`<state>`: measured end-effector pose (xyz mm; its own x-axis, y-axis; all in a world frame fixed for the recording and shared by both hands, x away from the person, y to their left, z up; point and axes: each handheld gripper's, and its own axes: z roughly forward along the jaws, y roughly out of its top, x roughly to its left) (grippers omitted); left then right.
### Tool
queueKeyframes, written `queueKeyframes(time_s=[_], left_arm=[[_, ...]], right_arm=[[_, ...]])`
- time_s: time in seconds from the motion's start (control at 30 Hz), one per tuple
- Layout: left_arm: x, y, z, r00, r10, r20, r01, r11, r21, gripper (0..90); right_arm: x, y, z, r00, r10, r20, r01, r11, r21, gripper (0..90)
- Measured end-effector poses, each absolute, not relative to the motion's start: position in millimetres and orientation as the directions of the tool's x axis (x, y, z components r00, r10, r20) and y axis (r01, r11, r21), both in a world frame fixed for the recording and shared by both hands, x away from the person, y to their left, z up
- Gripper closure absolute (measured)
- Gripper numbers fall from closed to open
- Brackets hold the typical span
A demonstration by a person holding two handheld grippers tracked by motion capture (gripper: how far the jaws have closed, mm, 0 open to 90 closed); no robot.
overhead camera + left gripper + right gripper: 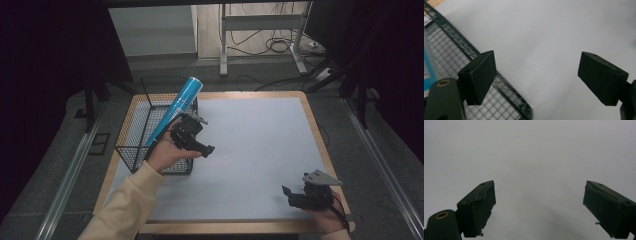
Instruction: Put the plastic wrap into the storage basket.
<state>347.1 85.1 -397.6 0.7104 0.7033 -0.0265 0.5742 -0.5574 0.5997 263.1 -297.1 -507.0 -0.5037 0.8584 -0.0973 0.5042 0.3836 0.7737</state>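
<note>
Wooden-rimmed table [314,131] w/ a smooth pale grey mat [250,150] over most of the top. At its left edge sits a black wire-mesh basket [131,150], square grid, rectangular, open top. A glossy blue tube [176,107], cylindrical, leans tilted in the basket, top end poking up past the far rim, lower end down inside.

Left gripper [200,145] is held by the left hand [167,152], cream sleeve [125,205] behind it, just beside the basket's right wall and over the mat. In the left gripper view [537,77] its 2 black jaws stand wide apart, nothing between them; pads are matte, slightly grainy blocks. That view also gives the basket mesh close up at lower left, w/ a sliver of blue at the far left edge, prob. the tube.

Right gripper [292,196] is low at the table's near right corner, grey 3-cornered plate [321,177] on top. High view leaves its jaw gap hard to read; right gripper view [539,206] shows the jaws wide apart and empty, worn dark-green pads w/ frayed edges, plain grey mat beyond.
</note>
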Motion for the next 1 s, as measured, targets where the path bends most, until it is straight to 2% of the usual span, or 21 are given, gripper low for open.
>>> queueKeyframes(time_s=[0.53, 0.77, 1.0], left_arm=[[295, 65, -445, 0.774, 0.628, -0.086, 0.536, -0.576, 0.618, 15.4], [290, 66, -462, 0.764, 0.635, -0.115, 0.559, -0.562, 0.609, 15.6], [290, 67, -463, 0.760, 0.639, -0.117, 0.562, -0.557, 0.611, 15.6]], right_arm=[[262, -296, -507, -0.506, 0.856, -0.102, 0.502, 0.389, 0.772, 11.3], [262, -296, -507, -0.508, 0.856, -0.102, 0.503, 0.390, 0.771, 11.3], [262, -296, -507, -0.507, 0.856, -0.104, 0.500, 0.390, 0.773, 11.3]])
